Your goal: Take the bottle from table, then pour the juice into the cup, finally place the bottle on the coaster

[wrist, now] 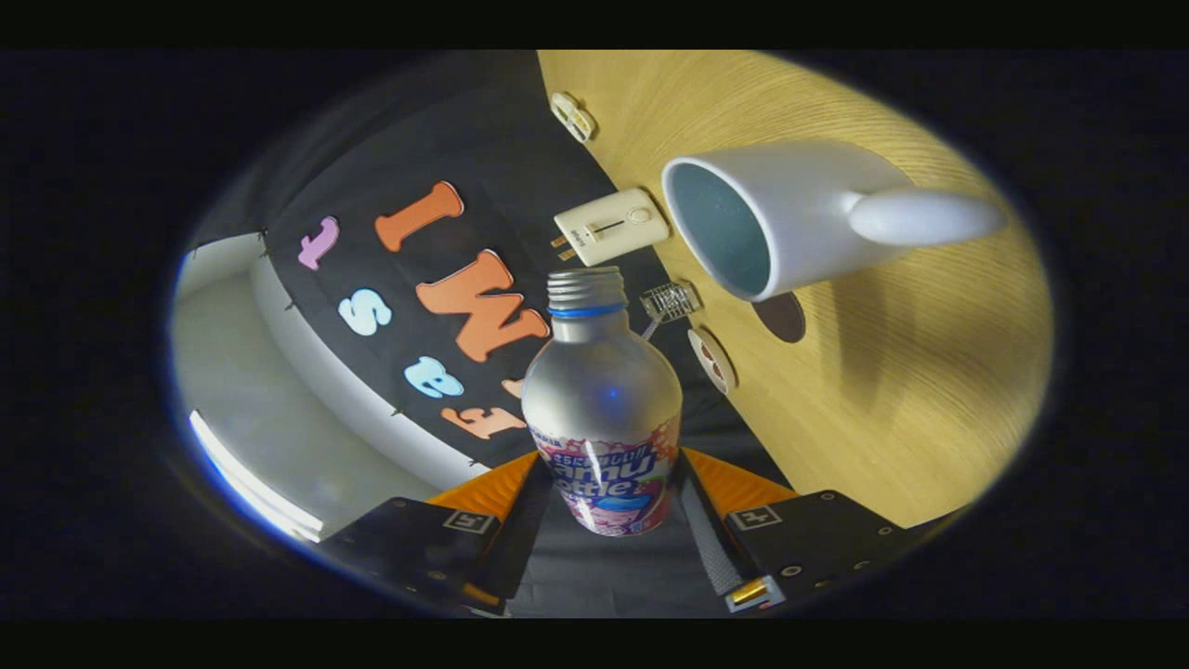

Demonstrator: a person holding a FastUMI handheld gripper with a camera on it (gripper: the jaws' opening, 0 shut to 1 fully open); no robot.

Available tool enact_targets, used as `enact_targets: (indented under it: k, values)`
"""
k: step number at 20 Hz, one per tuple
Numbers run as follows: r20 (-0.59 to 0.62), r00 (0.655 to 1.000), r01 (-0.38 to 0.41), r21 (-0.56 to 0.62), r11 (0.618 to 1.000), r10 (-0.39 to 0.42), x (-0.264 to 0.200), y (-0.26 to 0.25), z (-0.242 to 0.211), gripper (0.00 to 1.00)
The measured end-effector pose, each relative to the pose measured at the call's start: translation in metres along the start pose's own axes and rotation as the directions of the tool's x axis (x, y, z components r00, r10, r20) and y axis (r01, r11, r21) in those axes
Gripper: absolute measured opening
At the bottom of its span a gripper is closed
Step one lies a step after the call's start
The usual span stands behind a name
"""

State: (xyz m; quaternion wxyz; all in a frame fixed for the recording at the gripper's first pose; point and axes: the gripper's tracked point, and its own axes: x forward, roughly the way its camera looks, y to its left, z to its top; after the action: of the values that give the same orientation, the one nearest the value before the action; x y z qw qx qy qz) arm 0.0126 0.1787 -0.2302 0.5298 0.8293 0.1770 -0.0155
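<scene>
Gripper is clamping the bottle, both fingers pressing on its labelled lower body, one on each side. Bottle is sitting between the fingers, its long axis running straight ahead along them, open threaded neck pointing away from the gripper. View is rolled, so the wooden table is standing up beside the bottle. White cup is resting on the table just beyond the bottle's mouth and off to one side, mouth facing the bottle neck, handle on the far side. Small white device is lying near the cup rim
</scene>
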Motion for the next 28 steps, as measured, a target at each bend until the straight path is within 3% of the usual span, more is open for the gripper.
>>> enact_targets:
  k: [3,6,9,14,20,26,28]
  values:
    - [0.014,1.000,0.030,-0.129,0.991,-0.028,0.001,-0.007,0.001,0.76]
    - [0.055,0.998,0.055,-0.297,0.953,-0.041,0.000,-0.004,0.009,0.76]
    - [0.098,0.995,0.079,-0.464,0.882,-0.037,0.001,0.002,0.017,0.76]
    - [0.126,0.992,0.071,-0.678,0.731,0.021,0.004,0.028,0.021,0.76]
    - [0.170,0.985,0.136,-0.874,0.465,0.031,0.021,0.043,0.035,0.76]
    - [0.175,0.984,0.170,-0.980,0.106,0.044,0.039,0.051,0.029,0.76]
    - [0.169,0.985,0.167,-0.985,0.047,0.040,0.047,0.048,0.025,0.76]
